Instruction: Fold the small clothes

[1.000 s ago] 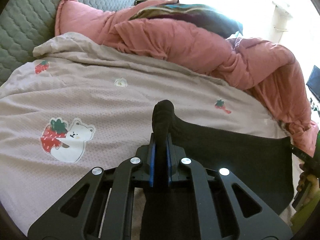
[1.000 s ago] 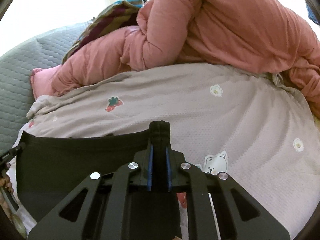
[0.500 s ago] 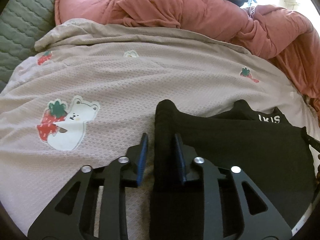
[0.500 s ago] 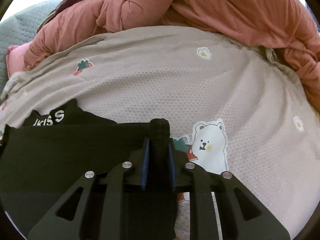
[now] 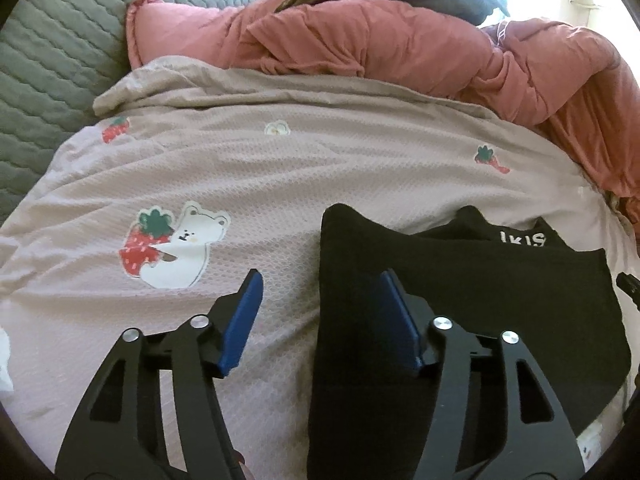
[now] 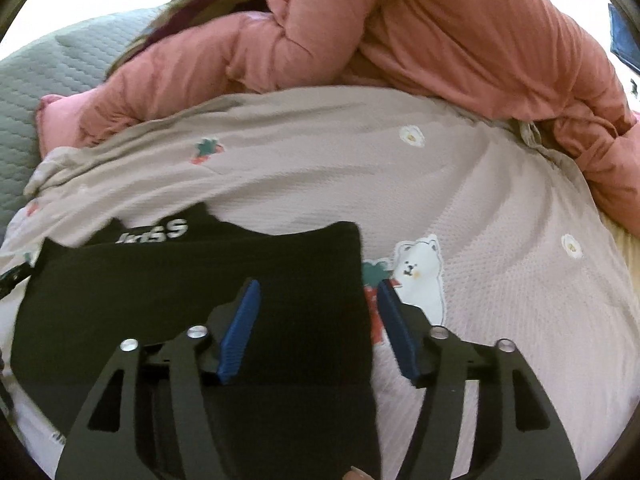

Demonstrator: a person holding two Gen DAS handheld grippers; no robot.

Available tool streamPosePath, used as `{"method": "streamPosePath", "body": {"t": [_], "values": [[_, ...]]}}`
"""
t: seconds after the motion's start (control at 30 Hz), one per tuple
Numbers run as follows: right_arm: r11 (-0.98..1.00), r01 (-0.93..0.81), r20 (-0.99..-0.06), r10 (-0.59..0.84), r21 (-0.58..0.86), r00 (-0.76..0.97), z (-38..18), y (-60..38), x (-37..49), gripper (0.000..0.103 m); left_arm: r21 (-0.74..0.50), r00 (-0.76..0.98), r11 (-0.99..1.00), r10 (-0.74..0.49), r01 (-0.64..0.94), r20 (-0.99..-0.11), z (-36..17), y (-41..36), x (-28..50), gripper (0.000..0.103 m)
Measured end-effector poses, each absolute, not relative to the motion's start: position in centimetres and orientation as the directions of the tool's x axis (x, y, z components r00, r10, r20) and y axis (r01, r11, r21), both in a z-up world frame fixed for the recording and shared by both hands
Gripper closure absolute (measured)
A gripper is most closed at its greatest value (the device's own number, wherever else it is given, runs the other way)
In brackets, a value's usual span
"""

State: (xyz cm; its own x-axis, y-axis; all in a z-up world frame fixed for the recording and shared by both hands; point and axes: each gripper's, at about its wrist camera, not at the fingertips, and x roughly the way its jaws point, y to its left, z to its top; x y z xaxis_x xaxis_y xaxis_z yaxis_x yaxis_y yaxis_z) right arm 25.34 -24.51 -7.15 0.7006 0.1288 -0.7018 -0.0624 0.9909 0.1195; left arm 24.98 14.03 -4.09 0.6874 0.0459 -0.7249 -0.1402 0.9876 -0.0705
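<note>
A small black garment [image 5: 460,292] with white lettering lies folded flat on the beige bedspread [image 5: 280,168]; it also shows in the right wrist view [image 6: 192,288]. My left gripper [image 5: 320,284] is open over the garment's left edge, its blue pads [image 5: 240,320] apart, holding nothing. My right gripper [image 6: 316,292] is open over the garment's right edge, one pad above the black cloth, the other above the bedspread [image 6: 500,240].
A pink duvet [image 5: 400,48] is heaped along the far side of the bed, also in the right wrist view [image 6: 440,32]. A grey quilted cushion [image 5: 44,64] lies at the left. Bear-and-strawberry prints [image 5: 172,244] dot the bedspread.
Both grippers were shut on the garment's corners a second ago. They lowered it onto the bed and opened; the garment now lies released.
</note>
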Motion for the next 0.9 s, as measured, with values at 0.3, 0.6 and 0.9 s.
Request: {"method": "streamPosePath", "body": {"t": [0.3,0.6,0.9], "values": [[0.974,-0.171,-0.684,0.227,0.149,0.693,-5.8,-22.1,21.2,0.032,-0.054,0.732,0.992,0.050,-0.117,-0.679,-1.2,13.3,22.4,0.033],[0.965,-0.235,-0.698,0.245,0.113,0.673,-6.0,-20.7,18.7,0.032,-0.040,0.750,0.996,0.033,-0.079,-0.660,-0.3,11.7,19.8,0.027],[0.963,-0.242,-0.731,0.253,0.123,0.634,-7.1,-21.1,17.8,0.032,-0.024,0.686,0.999,0.011,-0.042,-0.728,-3.3,10.6,18.4,0.027]]}}
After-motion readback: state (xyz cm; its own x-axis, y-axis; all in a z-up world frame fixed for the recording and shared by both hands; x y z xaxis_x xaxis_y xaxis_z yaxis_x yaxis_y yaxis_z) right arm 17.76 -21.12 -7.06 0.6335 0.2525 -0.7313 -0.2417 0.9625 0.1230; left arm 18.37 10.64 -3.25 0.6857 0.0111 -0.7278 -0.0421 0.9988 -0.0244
